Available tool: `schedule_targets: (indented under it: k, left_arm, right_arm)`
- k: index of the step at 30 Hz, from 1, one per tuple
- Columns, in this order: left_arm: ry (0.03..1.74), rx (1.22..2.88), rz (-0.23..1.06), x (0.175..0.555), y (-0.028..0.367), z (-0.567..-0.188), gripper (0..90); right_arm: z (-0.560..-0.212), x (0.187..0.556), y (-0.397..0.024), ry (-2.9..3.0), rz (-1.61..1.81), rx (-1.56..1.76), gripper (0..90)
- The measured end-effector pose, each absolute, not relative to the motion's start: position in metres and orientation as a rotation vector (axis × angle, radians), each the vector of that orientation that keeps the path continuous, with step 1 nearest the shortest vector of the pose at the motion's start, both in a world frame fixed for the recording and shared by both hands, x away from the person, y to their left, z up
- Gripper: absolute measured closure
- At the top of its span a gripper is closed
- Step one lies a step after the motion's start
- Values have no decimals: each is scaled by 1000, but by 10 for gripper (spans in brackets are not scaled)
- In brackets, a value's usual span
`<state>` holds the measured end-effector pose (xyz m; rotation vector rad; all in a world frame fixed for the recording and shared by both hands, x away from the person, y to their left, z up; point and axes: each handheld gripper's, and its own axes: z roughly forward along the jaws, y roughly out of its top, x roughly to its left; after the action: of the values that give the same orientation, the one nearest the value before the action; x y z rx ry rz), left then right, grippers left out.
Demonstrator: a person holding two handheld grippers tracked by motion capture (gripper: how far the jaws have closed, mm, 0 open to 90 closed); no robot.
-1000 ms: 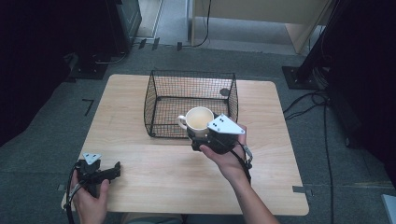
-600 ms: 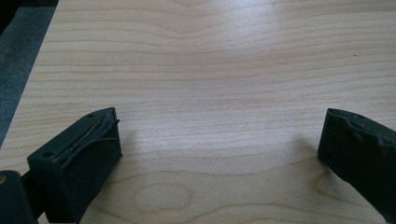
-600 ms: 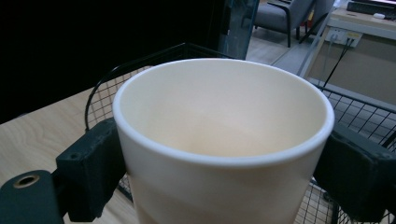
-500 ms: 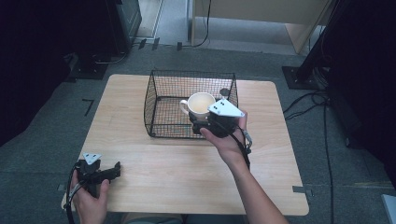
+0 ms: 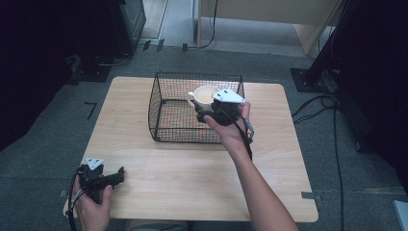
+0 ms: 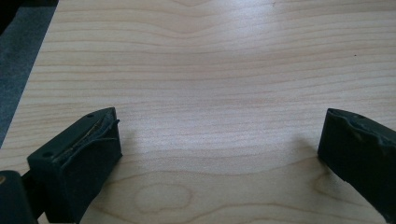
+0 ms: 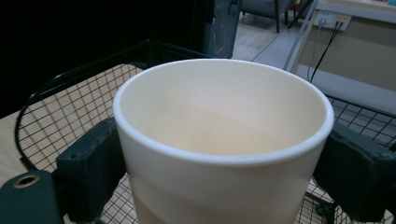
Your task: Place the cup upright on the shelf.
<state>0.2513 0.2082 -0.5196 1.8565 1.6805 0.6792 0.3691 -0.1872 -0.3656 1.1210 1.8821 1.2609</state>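
A cream mug (image 5: 204, 95) (image 7: 219, 140) hangs upright over the right side of the black wire basket (image 5: 166, 103) (image 7: 60, 93), above its rim. My right gripper (image 5: 208, 111) is shut on the mug, one jaw on each side of its wall. The mug's inside looks empty. Near the table's front left corner my left gripper (image 5: 115, 177) (image 6: 219, 144) lies low over bare wood, open, with nothing between its jaws.
The basket stands at the back middle of the light wooden table (image 5: 192, 183). Grey carpet surrounds the table. Black stands (image 5: 332, 57) and cables (image 5: 337, 144) lie to the right, dark equipment (image 5: 110, 33) at the back left.
My right gripper has carried the mug away from the person and upward, from in front of the basket to over its right side. The left gripper has stayed put.
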Motion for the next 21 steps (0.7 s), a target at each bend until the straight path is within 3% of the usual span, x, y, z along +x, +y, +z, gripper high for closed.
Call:
schedule_targets:
  k: [21]
  left_arm:
    - [1680, 1858, 679, 251, 208, -520, 0]
  right_arm:
    - [-398, 452, -195, 1991, 1285, 1114, 95]
